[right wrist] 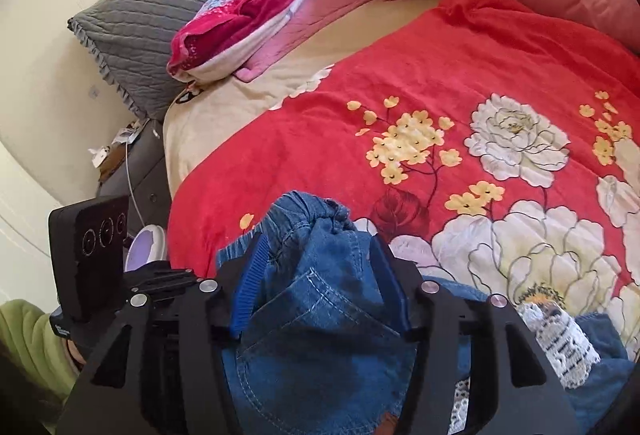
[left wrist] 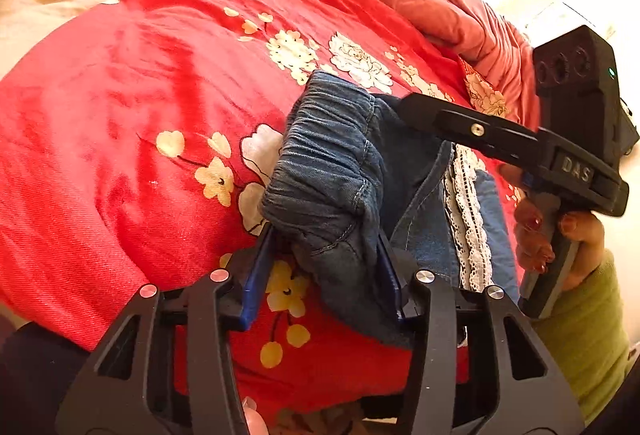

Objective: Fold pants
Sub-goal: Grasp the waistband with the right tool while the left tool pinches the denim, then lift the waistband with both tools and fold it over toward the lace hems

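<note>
Pants [left wrist: 340, 171]: one pair, blue denim, lying bunched on the red flowered blanket [left wrist: 120, 115]; elastic waistband pointing away from both cameras, long axis running back toward the grippers.
Lace trim [left wrist: 468, 219]: one white strip, running along the leg.
Left gripper [left wrist: 324, 275]: standing partly open, fabric lying between the blue pads; grip impossible to judge.
Right gripper [right wrist: 316, 287]: standing partly open, straddling the denim; grip impossible to judge.

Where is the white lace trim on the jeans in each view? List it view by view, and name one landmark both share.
Left wrist view: lace trim runs down the jeans, right of centre, below the right gripper.
Right wrist view: lace trim at lower right, beside the jeans.
Shared landmark: the red flowered blanket.
</note>
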Motion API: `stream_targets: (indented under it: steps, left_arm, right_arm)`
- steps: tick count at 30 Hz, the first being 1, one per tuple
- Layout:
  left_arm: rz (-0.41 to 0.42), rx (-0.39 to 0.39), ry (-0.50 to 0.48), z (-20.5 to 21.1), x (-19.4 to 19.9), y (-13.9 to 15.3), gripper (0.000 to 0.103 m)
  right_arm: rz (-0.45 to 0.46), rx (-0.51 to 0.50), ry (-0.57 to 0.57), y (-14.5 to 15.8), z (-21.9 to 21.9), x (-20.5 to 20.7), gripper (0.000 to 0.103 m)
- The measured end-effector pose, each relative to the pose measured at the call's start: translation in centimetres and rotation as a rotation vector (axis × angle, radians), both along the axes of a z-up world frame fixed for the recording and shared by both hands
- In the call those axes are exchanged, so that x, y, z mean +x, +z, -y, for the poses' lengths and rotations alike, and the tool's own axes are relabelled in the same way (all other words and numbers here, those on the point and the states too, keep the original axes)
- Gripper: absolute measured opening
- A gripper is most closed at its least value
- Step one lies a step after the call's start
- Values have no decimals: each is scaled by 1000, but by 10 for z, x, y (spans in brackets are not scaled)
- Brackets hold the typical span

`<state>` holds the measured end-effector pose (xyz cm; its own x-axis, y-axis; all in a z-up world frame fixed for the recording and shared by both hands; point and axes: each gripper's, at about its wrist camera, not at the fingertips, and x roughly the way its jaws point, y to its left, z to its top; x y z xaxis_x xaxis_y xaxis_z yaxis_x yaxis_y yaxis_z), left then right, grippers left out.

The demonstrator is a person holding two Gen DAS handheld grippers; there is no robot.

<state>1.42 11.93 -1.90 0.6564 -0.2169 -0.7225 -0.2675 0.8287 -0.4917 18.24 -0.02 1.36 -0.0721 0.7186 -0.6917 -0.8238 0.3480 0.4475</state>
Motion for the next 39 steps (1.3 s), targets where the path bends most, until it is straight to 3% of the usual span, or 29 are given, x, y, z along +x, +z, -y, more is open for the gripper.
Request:
stream_targets:
  steps: [2,4,6,8,9,13,18,23,25,27,28,31,34,39]
  left_arm:
    - [6,5,1,0,0,0,39]
    - [10,13,-1,0,-1,1,39]
    - [11,18,-3,0,-1,1,39]
    - [11,25,-2,0,-1,1,39]
    - [10,27,0,-1,0,1,39]
    - [15,19,-3,-4,-1,0,40]
    - [39,12,5,-7,-6,3,51]
    - [81,-45,-8,-7,-7,4,66]
    - [107,-117,-27,-8,-7,2,66]
    - [133,-237,-61,-8,-4,-3,66]
    - [137,-281,-75,-6,-3,-5,65]
    - [190,-366,-102,0,-2,-1,41]
    - [218,-291,-100,14,-6,18,27]
    - [248,-191,-119,46,-7,52,24]
  right_arm:
    - [-1,-11,9,-2,-9,2,58]
    - [-10,-30,25,-6,-19,4,79]
    - [-43,-64,53,-18,-32,8,81]
    - [-53,-83,61,-30,-37,8,74]
    - [-70,-70,73,-34,-38,7,48]
    - [2,-13,78,-27,-28,-6,30]
    - [3,91,48,0,-6,-10,26]
    - [14,169,33,24,20,-16,25]
    - [13,196,36,32,28,-18,25]
    - [15,224,38,37,35,-20,25]
    - [14,241,38,41,40,-21,25]
    - [25,262,33,48,51,-25,25]
    - [33,288,25,55,65,-24,25]
    - [47,344,13,69,97,-17,25]
